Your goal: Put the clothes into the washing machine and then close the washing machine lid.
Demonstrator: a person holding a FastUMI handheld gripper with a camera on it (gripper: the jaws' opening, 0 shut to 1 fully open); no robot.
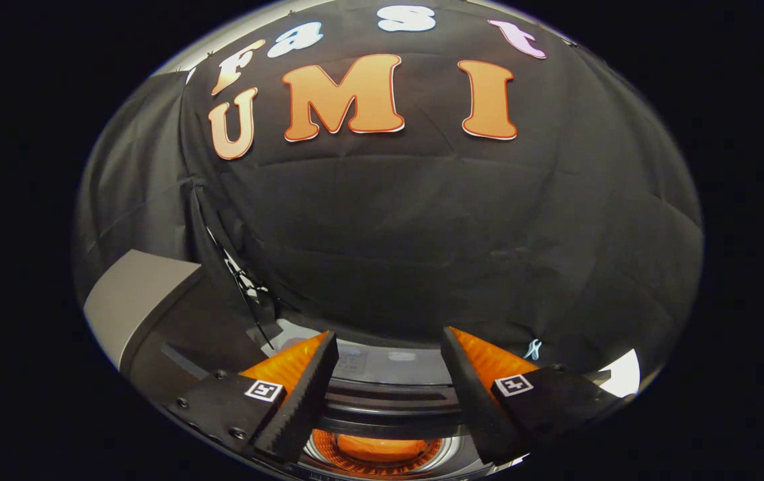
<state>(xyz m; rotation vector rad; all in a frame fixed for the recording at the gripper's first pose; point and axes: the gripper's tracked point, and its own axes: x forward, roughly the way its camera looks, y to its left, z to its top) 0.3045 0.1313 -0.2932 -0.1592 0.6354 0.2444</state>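
Observation:
My gripper [389, 364] is open, its two orange-and-black fingers [302, 387] spread wide with nothing between them. Below and between the fingers lies the top of the washing machine [389, 401], with dark ridged rims around its round opening. Inside the drum an orange cloth [375, 446] shows. The machine's pale back panel [382, 357] sits just beyond the fingertips. I cannot make out the lid from here.
The booth's black cloth wall [422, 234] rises right behind the machine. A grey slanted surface [135, 300] stands to the left of the left finger. A bright white patch [622, 374] shows past the right finger.

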